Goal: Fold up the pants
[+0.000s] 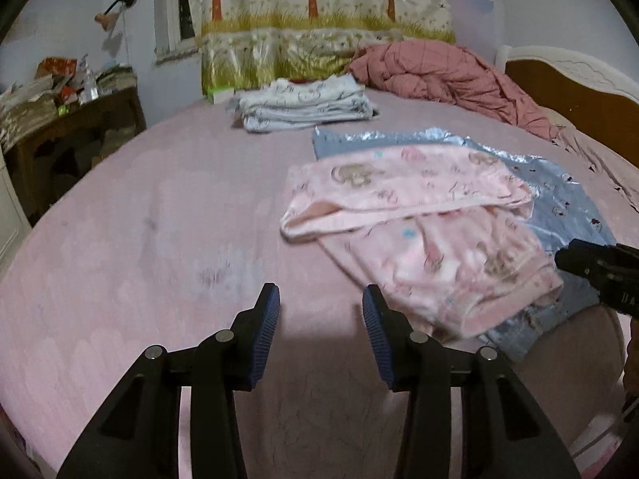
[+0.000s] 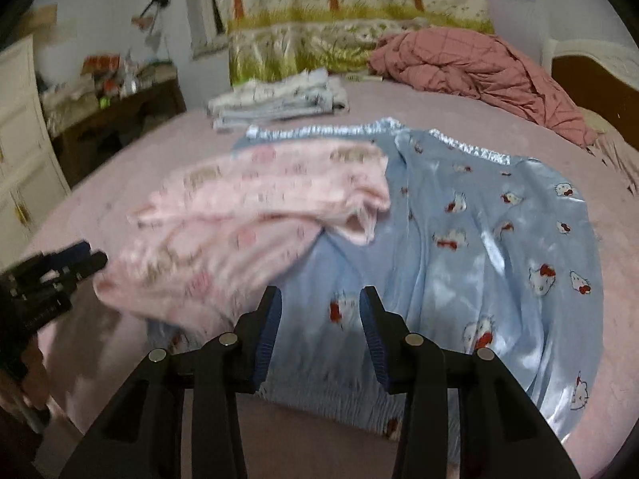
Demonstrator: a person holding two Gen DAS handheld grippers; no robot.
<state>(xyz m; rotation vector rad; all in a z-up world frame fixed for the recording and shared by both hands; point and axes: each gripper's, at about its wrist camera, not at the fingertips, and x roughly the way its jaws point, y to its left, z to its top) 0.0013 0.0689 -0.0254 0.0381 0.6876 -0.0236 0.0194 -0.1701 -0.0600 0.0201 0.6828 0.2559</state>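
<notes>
The bed, under a pink sheet, carried everything. At its far edge a dusty-rose quilt lay bunched toward the headboard corner, with a stack of folded pale garments beside it near the middle of that edge.

Nearer, toward the bed's near edge, blue satin pants printed with cartoon cats lay spread flat, waistband at the near side. Pink fleece pants rested on the blue ones' left part, doubled over so that one layer lay across the other (loosely, with the upper cuff curling and the edges not lined up), and part of the pink fabric spilled onto the bare sheet.

The left gripper hovered over bare sheet just left of the pink pants, its jaws partly open with nothing between them. The right gripper hung above the near part of the blue satin, jaws likewise partly open and empty; each tool showed at the margin of the other's view.

Judging from that layout, the pink pair had received one fold and stood released, so the step in hand seemed to be the pause between folds. The next move would probably call for both grippers to pinch one end of the pink bundle, taking only the fleece and not the slippery satin beneath (an easy mistake), and to carry it across into a tidier, smaller packet.
</notes>
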